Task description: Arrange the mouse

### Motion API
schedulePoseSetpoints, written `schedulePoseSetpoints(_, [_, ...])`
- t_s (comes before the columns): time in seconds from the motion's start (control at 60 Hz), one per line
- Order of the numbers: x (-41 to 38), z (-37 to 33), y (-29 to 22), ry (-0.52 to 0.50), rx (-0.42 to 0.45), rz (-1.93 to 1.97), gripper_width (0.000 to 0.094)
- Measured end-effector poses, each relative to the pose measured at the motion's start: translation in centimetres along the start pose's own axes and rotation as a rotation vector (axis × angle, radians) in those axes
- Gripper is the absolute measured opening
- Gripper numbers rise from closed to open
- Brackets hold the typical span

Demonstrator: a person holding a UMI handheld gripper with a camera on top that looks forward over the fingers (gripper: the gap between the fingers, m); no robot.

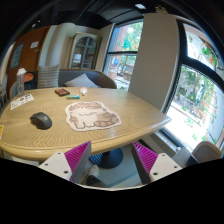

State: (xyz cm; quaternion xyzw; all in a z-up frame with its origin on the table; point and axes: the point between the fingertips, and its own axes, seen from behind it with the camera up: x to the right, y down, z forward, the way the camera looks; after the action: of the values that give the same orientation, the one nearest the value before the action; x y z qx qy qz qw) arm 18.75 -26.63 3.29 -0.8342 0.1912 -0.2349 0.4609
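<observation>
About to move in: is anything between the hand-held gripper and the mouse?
The gripper view shows only bare table between the open hand-held gripper and the mouse. The mat lies beside the mouse, off that line.

1 mouse (41,120), 1 mat (92,116), 1 table (140,112), 2 windows (196,80).

Hand-held gripper (112,160) enters from the bottom of the frame, both fingers pointing forward and slightly upward. Left finger (72,160) sits lower left of centre, right finger (152,160) lower right of centre, each showing a magenta pad on its inner face. Fingers stand wide apart with a clear gap between them; nothing is gripped. No hand or sleeve in view.
</observation>
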Motion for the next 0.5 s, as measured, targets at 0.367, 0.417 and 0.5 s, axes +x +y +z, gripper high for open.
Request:
schedulePoseSetpoints(0.367, [-15.0, -1.2, -0.8, -0.266, 0.015, -0.083, 0.0841])
schedulePoseSetpoints(0.417, [-17.8, -1.1, -0.8, -0.319, 0.004, -0.103, 0.0840])
schedulePoseSetpoints(0.5, [-21.5, -0.3, -1.2, -0.381, -0.007, -0.121, 0.0836])
